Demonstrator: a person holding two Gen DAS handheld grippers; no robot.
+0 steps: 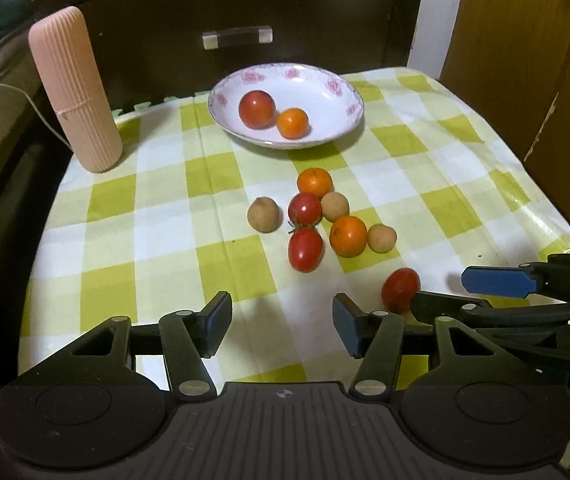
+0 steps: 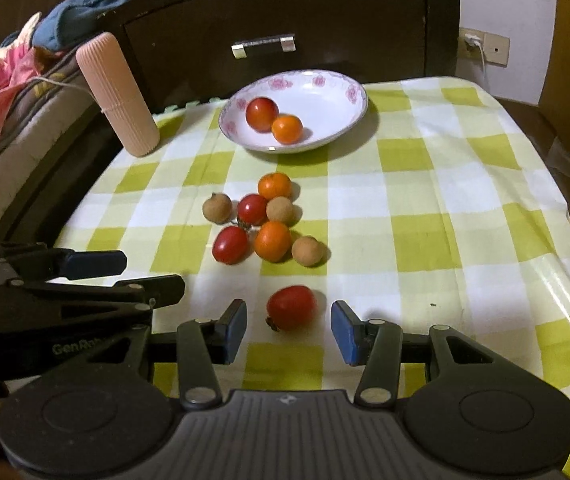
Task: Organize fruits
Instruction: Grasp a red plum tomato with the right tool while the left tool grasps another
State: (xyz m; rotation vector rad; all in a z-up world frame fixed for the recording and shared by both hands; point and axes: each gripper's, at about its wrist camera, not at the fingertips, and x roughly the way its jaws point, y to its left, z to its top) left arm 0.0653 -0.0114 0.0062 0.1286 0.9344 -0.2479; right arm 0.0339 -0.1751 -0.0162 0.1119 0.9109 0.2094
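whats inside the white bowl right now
A red tomato and a small orange sit touching inside the bowl. The near rim hides nothing much; no other fruit shows.

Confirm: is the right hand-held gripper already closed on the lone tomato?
No: the tomato lies between the right hand-held gripper pads, untouched.

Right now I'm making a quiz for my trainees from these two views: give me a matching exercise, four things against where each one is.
Things:
1. lone red tomato
2. small orange
3. pink ribbed cylinder
4. left gripper

Places:
A. inside the white bowl, beside a tomato
B. standing at the far left corner of the checked cloth
C. between the open fingers of the right gripper
D. over bare cloth, nothing between its fingers

Pairs: 1-C, 2-A, 3-B, 4-D
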